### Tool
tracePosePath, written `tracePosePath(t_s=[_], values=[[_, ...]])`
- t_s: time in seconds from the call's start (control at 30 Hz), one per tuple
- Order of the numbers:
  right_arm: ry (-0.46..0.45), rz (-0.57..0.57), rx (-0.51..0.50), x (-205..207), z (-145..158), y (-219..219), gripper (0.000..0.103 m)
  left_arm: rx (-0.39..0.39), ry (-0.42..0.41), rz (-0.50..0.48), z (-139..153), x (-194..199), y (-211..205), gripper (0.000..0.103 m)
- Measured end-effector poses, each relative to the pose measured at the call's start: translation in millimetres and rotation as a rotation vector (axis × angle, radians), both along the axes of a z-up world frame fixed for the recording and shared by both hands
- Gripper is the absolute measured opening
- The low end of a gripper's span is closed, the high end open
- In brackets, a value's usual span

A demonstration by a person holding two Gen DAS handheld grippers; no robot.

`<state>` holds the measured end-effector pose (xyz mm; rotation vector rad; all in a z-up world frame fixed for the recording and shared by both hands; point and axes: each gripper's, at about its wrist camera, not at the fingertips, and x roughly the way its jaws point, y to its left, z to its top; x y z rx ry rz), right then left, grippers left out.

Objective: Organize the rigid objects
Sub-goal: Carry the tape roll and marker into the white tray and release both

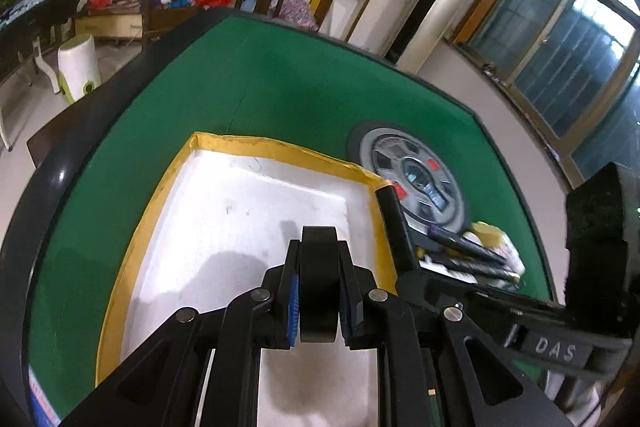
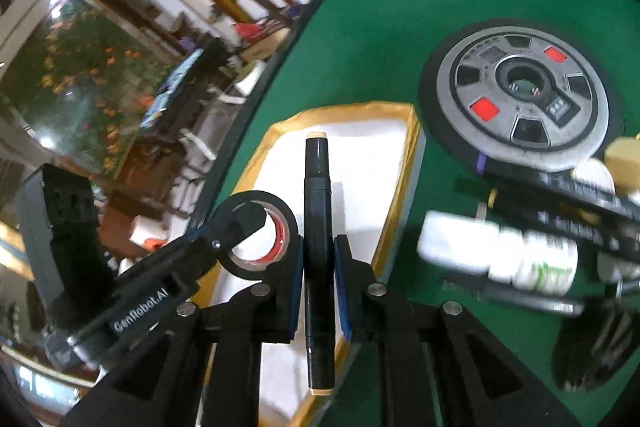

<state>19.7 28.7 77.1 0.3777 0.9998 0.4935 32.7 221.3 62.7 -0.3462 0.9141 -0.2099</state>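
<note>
Two grippers over yellow-rimmed white tray (image 1: 256, 211), left gripper (image 1: 318, 291) clamping tape roll (image 1: 318, 279), right gripper (image 2: 319, 287) clamping black marker (image 2: 318, 227), "GenRobot.AI", "DAS" legible.

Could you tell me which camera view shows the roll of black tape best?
The right wrist view: there the tape roll shows side-on as a full ring with its red-lined core, held in the left tongs. The left wrist view shows only its black edge, clamped between the left tongs' fingers above the white tray.

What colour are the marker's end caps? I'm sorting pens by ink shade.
Pale cream on the black marker, clearest in the right wrist view.
</note>
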Motion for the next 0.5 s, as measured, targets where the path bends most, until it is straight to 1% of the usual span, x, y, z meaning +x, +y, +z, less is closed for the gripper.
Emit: tracePosePath(t_s=[0.17,0.3,0.37,0.4,0.47,0.5], values=[[0.045,-0.064,-0.023,22.0,-11.0,5.7,0.014,0.021,0.053,0.013,-19.5,23.2,-1.4,0.015],[0.073,-0.093,-0.040,27.6,-17.7,8.2,0.014,0.001,0.067,0.005,-27.2,28.0,-3.5,0.015],[0.079,-0.108,-0.046,30.5,-18.8,7.4,0.015,-0.010,0.070,0.008,-28.7,30.9,-2.9,0.017],[0.078,-0.114,-0.048,31.8,-18.9,7.1,0.015,-0.028,0.067,0.008,-29.2,31.2,-1.9,0.019],[0.073,-0.135,-0.057,32.3,-18.2,5.4,0.017,-0.056,0.065,0.007,-27.6,31.5,-1.6,0.029],[0.072,-0.133,-0.051,32.8,-17.9,5.4,0.018,-0.058,0.064,0.015,-25.5,31.3,-0.2,0.031]])
